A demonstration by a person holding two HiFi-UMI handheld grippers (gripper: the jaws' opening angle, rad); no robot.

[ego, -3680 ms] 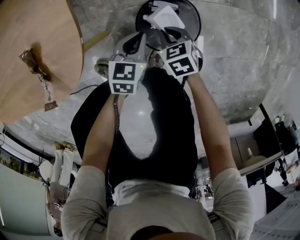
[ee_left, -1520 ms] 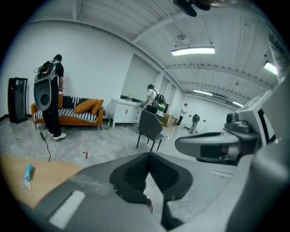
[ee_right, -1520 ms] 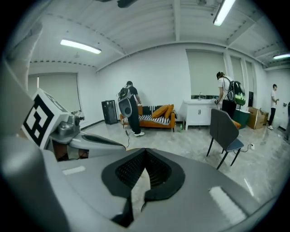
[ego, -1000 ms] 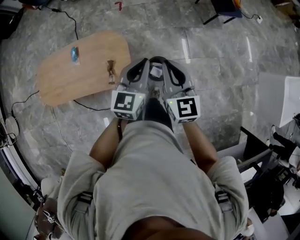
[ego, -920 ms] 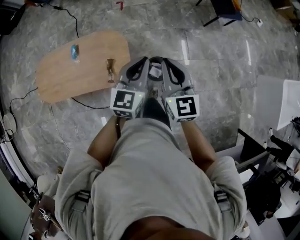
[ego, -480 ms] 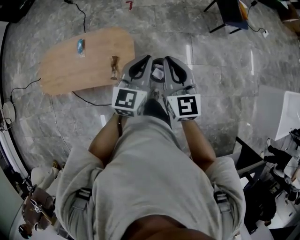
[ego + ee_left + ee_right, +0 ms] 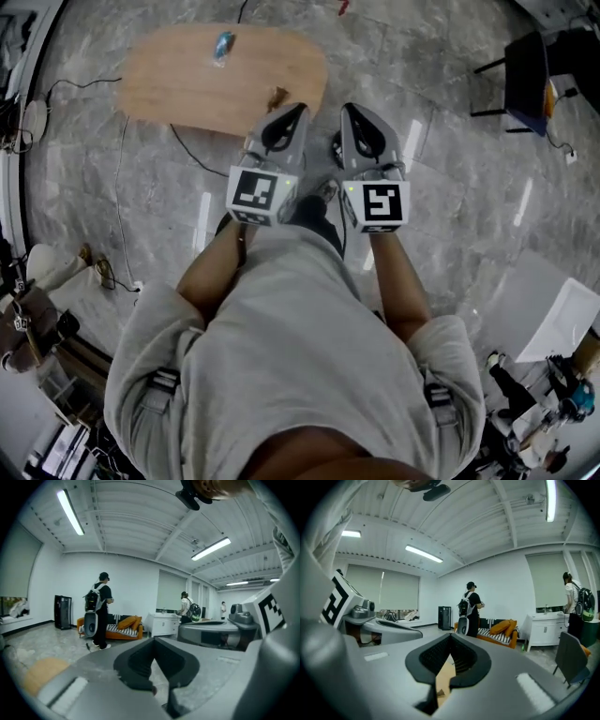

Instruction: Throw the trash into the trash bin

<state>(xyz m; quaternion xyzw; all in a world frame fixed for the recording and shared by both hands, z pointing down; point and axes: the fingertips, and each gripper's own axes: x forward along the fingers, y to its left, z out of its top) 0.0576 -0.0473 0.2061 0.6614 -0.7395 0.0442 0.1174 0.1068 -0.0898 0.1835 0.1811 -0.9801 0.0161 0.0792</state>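
Head view: I find the left gripper and right gripper side by side above the grey floor; each marker cube carries a black-and-white square code; the wooden table lies at 11 o'clock, with a blue wrapper at its 12 o'clock rim and a brown wrapper near its 4 o'clock edge. Left gripper view: jaws closed tip to tip, nothing between them; an orange sofa at their 10 o'clock. Right gripper view: jaws closed, empty; the table shows beneath them.
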